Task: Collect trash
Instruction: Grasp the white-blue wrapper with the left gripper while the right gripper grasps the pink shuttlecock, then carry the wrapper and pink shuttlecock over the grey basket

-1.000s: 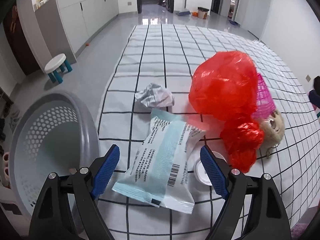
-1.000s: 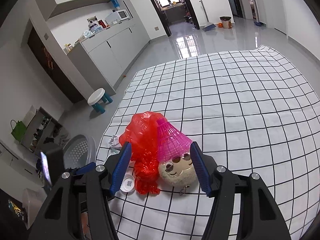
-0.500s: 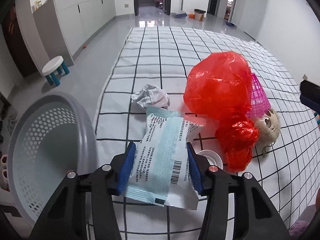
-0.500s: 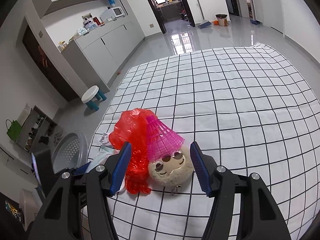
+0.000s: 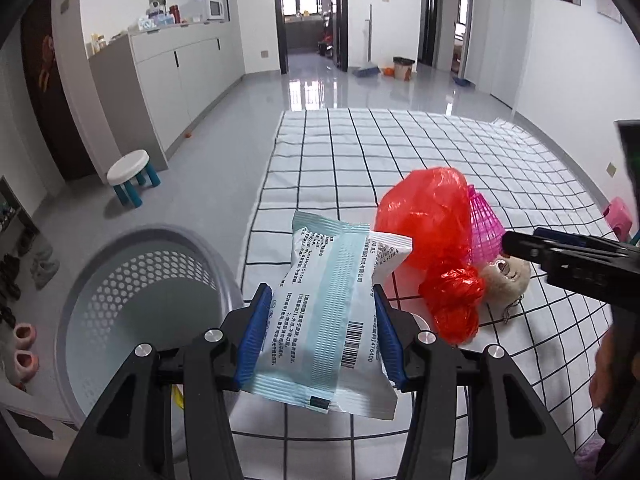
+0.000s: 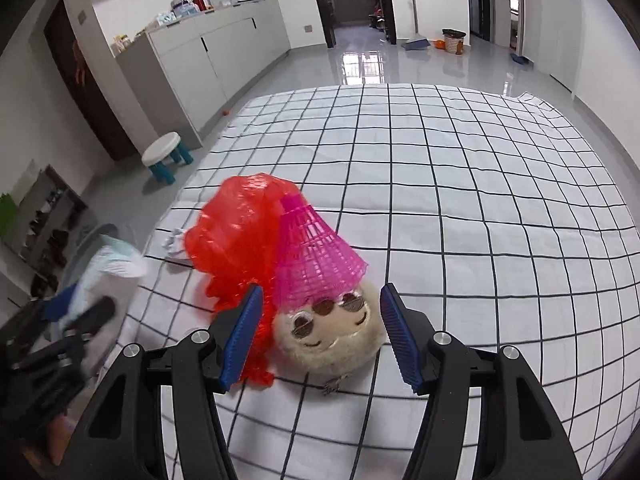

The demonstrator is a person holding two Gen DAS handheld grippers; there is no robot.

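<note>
My left gripper [image 5: 320, 336] is shut on a pale blue and white wrapper [image 5: 336, 304] and holds it lifted above the checked bed sheet [image 5: 360, 160], right of the grey perforated basket [image 5: 132, 300]. A red plastic bag [image 5: 428, 228] lies on the sheet beside a pink shuttlecock [image 5: 484, 228] and a beige plush toy [image 5: 506, 276]. My right gripper [image 6: 320, 332] is open, its fingers either side of the plush toy [image 6: 332, 336], with the shuttlecock [image 6: 316, 256] and red bag [image 6: 240, 236] just beyond. A crumpled white paper [image 6: 174, 244] lies left of the bag.
The basket stands on the floor at the bed's left edge. A white stool with blue legs [image 5: 130, 176] and grey cabinets [image 5: 176, 76] stand further left. Shoes [image 5: 24, 344] sit by the basket. The far sheet [image 6: 460, 160] is bare.
My left gripper closed on the wrapper and lifted it off the sheet. My right gripper moved down and closer to the plush toy, staying open.
</note>
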